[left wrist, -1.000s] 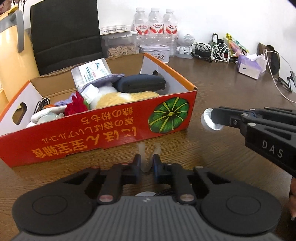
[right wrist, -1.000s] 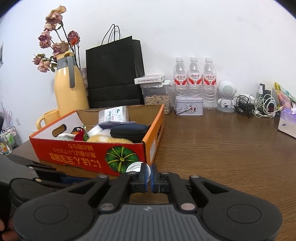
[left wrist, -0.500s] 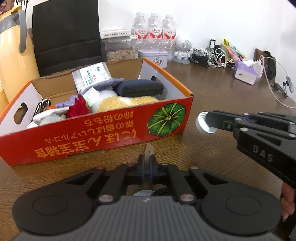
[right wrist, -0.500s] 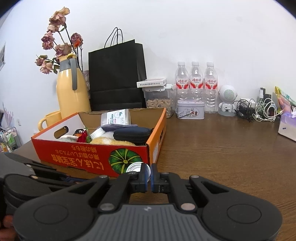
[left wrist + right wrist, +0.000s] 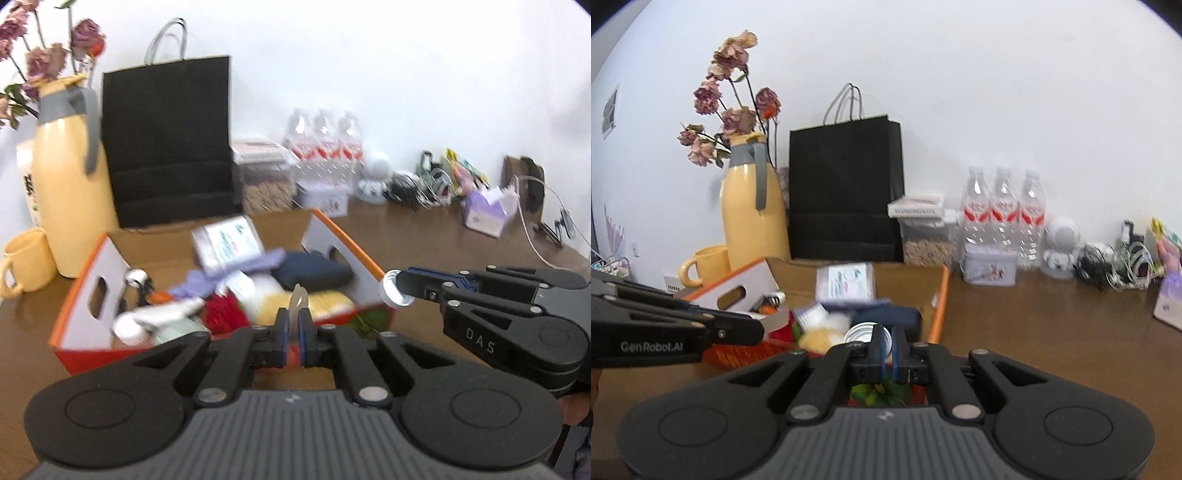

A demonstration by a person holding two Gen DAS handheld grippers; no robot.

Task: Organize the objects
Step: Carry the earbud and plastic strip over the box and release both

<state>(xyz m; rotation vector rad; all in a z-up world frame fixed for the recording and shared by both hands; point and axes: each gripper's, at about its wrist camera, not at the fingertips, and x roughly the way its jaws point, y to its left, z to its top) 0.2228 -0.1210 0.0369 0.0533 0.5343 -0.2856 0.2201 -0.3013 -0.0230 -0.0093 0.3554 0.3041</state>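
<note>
Right wrist: cap (image 5: 866, 334) between closed jaws

Three water bottles (image 5: 1003, 214), one black bag (image 5: 846, 192), one yellow jug (image 5: 751, 214), one mug (image 5: 705, 266), one box (image 5: 85, 295).

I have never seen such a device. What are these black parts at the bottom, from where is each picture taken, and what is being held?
No robot here: a person holds one hand-held gripper in each hand, and a fisheye camera on each looks along its fingers. That gives two pictures. The left hand-held gripper is shut on a small pale clear piece; what it is I cannot tell. The right hand-held gripper is shut on a white round cap. On the brown table stands an orange cardboard box full of small things, with a yellow jug, a black bag and water bottles behind.
</note>
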